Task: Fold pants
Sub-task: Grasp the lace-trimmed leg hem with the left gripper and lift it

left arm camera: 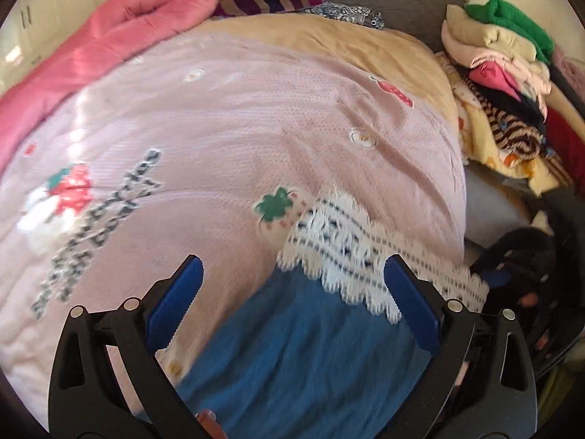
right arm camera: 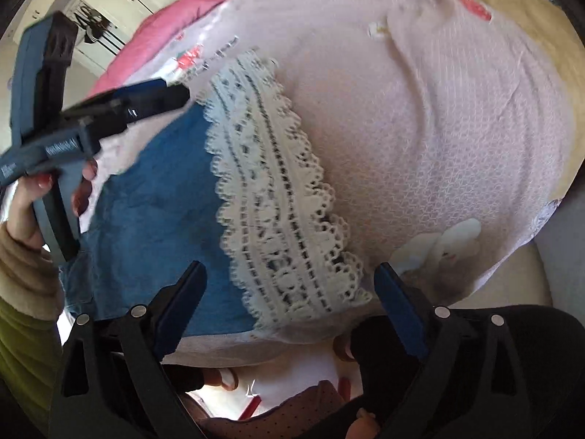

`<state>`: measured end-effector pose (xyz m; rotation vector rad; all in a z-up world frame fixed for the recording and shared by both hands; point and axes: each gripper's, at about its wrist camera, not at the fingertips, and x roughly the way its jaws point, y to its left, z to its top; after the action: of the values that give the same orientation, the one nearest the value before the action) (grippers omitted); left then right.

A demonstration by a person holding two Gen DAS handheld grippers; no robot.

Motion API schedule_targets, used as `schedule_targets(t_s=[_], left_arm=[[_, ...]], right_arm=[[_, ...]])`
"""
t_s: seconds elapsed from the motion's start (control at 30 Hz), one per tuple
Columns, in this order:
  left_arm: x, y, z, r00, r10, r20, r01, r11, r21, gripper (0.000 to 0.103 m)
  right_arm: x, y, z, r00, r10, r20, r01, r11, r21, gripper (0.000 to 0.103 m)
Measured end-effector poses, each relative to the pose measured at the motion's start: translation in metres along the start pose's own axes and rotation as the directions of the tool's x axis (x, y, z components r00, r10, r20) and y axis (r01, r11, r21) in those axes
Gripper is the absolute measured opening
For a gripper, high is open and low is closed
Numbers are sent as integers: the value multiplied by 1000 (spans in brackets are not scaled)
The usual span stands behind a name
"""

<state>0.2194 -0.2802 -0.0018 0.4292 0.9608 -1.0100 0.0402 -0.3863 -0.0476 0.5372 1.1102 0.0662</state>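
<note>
Pants: blue denim with a white lace hem band, lying flat on the pink strawberry-print blanket that covers the bed, close to the near edge. In the right wrist view the lace hem runs diagonally across the denim, and the cloth looks already doubled, lace end on top.

Left tool: blades wide apart, nothing between them, hovering above the denim just short of the lace. Picture blurred, so I cannot tell its height over the cloth. From the right wrist camera the same left tool shows at upper left, carried in my left hand, over the far corner of the denim.

Right tool: blades apart, nothing pinched, straddling the near end of the lace by the bed edge.

Judgement on the step: both tools are free, so this is a re-grip for the next fold. To do it well:
- take the two corners of one short edge, one per tool, and catch every layer;
- pinch denim, not lace, since the openwork could snag on the serrated pads;
- keep the blanket out of the bite;
- lift both corners evenly, so the edges meet square.
</note>
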Motion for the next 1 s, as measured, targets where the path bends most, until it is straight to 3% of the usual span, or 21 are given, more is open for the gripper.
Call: schedule_targets(t_s=[0.07, 0.13, 0.2, 0.3, 0.37, 0.4, 0.43, 0.6, 0.77, 0.9, 1.0], left_arm=[[13, 6, 4, 998, -58, -19, 57, 998, -20, 80], [25, 11, 6, 990, -132, -44, 129, 990, -54, 65], [37, 17, 5, 980, -191, -60, 185, 979, -92, 52], [48, 15, 2, 967, -248, -65, 241, 965, -103, 41], [48, 13, 0, 964, -258, -58, 252, 963, -94, 23], [47, 12, 0, 963, -263, -53, 258, 961, -98, 20], [45, 11, 0, 963, -264, -51, 258, 961, -95, 15], [24, 11, 0, 964, -266, 6, 266, 960, -82, 12], [-33, 27, -6, 941, -301, 154, 315, 946, -75, 12], [-84, 42, -21, 922, -298, 246, 319, 946, -50, 12], [-118, 57, -42, 911, -287, 296, 315, 948, -51, 12]], right_arm=[[-1, 1, -3, 1000, -6, 14, 6, 1000, -19, 68], [-8, 4, -6, 999, 23, 38, -21, 999, -30, 47], [-18, 8, -10, 996, 58, 73, -54, 997, -50, 36], [-13, 10, -10, 995, 77, 63, -74, 996, -48, 34], [-4, 5, -8, 995, 94, 42, -93, 996, -9, 34], [-3, 6, -8, 994, 99, 46, -99, 995, -3, 33], [-4, 8, -9, 992, 111, 52, -110, 994, -17, 24], [-30, 22, -10, 976, 161, 145, -148, 984, -96, 17], [-62, 62, -17, 951, 189, 244, -129, 961, -243, 17], [-83, 111, -26, 921, 251, 297, -120, 909, -398, 17], [-84, 154, -33, 910, 300, 285, -123, 853, -507, 17]])
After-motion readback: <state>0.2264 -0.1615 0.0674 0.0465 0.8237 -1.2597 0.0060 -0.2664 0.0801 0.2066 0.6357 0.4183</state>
